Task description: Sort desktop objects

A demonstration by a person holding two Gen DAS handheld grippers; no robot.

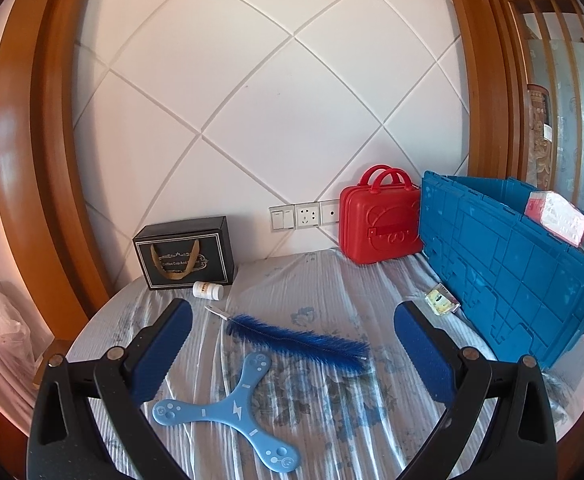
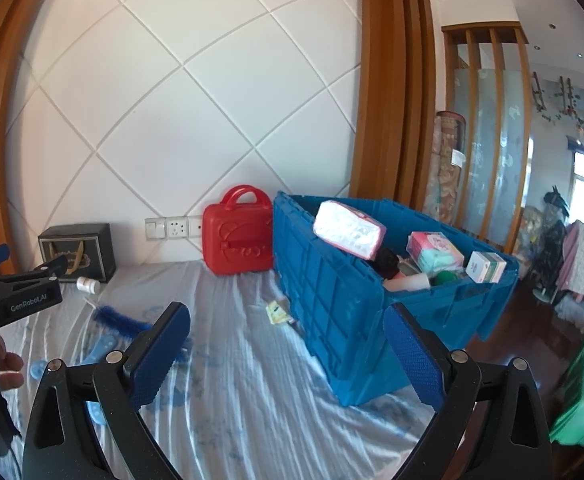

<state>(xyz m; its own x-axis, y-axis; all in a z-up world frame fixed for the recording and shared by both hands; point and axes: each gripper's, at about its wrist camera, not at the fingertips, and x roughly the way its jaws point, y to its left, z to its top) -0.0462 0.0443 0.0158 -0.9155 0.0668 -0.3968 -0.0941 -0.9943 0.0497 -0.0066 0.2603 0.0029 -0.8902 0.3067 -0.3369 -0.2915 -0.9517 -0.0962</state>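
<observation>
Hidden: the blue crate point(image 2: 331, 312) runs off the right edge in the left wrist view, so its far end is cut there; what lies deep inside, under the top packs, is too dark to name
Cut off: from the right wrist, the boomerang point(image 1: 228, 408) and the blue feather point(image 1: 299, 340) slip behind that gripper's own finger, only bits peeking out
Hard to read: the small packet point(image 1: 443, 300) just beside the crate's near wall, its label a blur
Count, loose on the cloth: one three-armed boomerang, one feather, one white bottle point(image 1: 208, 290), one packet, all to the left of the crate
Count, at the wall: one red case point(image 1: 379, 224) touching the crate's left end, one black gift box point(image 1: 186, 252) well apart from the crate, bottle lying just in front of it
Count, showing in the crate: one white pack point(image 2: 349, 236), one pink-green pack point(image 2: 435, 254), one small carton point(image 2: 485, 267)
Left gripper point(image 1: 292, 348): fingers spread wide, nothing between them, above feather and boomerang
Right gripper point(image 2: 288, 354): wide apart too, empty, at the crate's near corner
</observation>
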